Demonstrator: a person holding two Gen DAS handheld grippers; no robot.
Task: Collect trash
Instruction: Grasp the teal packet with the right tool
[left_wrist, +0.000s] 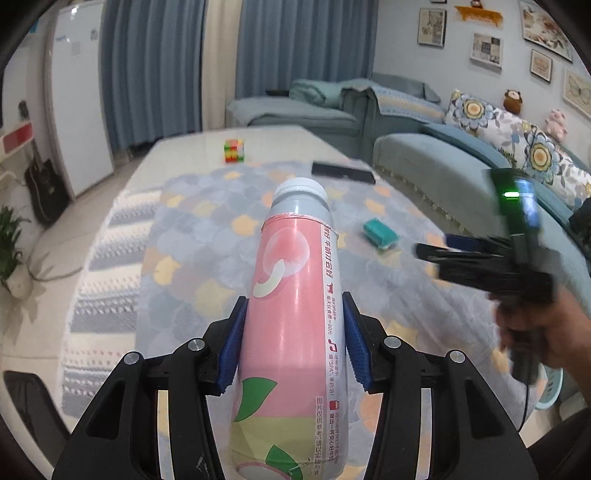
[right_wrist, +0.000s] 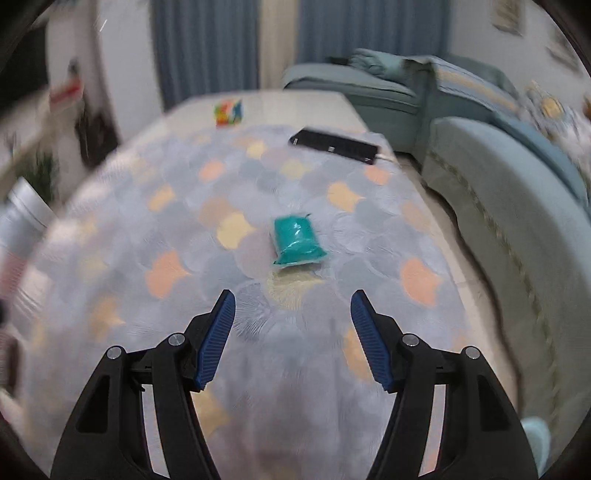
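Right wrist: patterned tablecloth (right_wrist: 147, 221), sofa (right_wrist: 498, 177).

L hand-held gripper (left_wrist: 293, 338) clamped on a load; R hand-held gripper (right_wrist: 291, 339) jaws apart, empty.

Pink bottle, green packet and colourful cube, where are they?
Pink bottle (left_wrist: 291, 295), left wrist view, on its pink label.
Green packet (right_wrist: 298, 242), right wrist view, on its middle.
Colourful cube (left_wrist: 234, 150), left wrist view, on its front face.
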